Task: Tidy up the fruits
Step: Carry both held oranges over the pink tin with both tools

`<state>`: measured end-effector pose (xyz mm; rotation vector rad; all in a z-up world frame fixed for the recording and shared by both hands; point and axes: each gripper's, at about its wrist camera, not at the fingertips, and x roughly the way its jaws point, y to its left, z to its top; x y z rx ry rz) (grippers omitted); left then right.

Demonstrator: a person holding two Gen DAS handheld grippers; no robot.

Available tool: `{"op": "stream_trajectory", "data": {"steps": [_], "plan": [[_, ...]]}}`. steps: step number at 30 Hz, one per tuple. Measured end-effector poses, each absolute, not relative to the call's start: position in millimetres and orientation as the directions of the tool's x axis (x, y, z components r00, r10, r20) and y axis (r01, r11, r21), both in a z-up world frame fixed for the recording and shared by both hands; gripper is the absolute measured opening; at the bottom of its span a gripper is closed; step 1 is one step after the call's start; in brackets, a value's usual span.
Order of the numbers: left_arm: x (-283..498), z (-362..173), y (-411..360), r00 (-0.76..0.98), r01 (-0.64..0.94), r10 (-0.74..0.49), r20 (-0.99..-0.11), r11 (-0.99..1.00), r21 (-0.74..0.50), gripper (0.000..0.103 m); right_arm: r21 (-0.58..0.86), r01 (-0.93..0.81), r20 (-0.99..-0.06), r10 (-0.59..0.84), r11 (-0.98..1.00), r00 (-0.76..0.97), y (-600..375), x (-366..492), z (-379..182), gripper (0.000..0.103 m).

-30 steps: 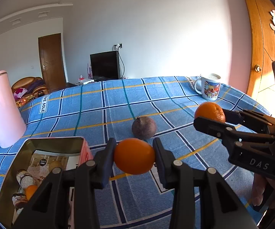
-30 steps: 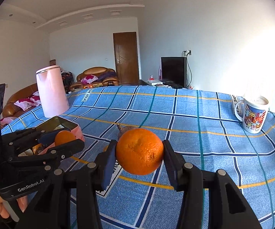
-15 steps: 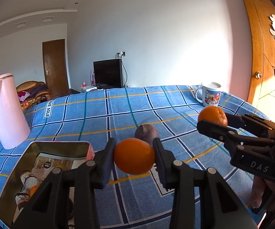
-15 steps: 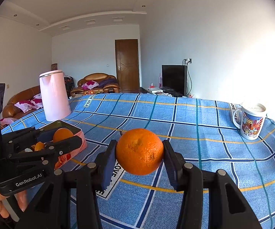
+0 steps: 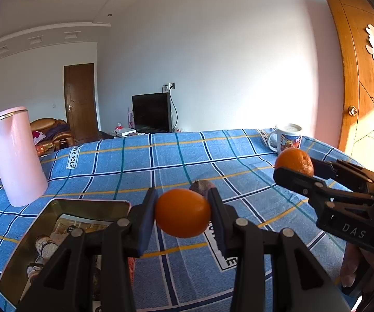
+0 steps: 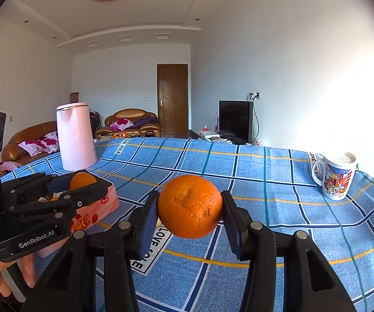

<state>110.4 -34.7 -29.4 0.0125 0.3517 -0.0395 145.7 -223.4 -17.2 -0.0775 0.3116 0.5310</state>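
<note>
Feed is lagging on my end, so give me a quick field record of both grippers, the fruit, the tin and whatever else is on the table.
left gripper: shut on smooth orange, held above the cloth
right gripper: shut on dimpled orange, held above the cloth
dark purple fruit: lying on the blue checked tablecloth, partly hidden behind the left gripper's orange
open tin: by left gripper, holds small items
pink kettle: upright, beyond tin
mug: upright, far right

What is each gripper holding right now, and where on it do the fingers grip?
Left gripper holds a smooth orange, pinched across its sides. Right gripper holds a dimpled orange, also clamped at its widest sides.
</note>
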Motion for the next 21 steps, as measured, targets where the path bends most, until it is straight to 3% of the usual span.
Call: {"op": "stream_trajectory", "data": {"steps": [10,21], "plan": [[105.3,-27.1,-34.3,0.950,0.045,-0.042,-0.309,0.999,0.003,0.041,-0.005,-0.501,-0.307,0.476,0.865,0.824,-222.8,144.7,-16.5,0.049],[98.1,-28.2,-13.8,0.944,0.029,-0.036,-0.329,0.999,-0.026,0.041,-0.008,-0.541,-0.383,0.498,0.841,0.778,-198.4,151.1,-20.5,0.049]]}}
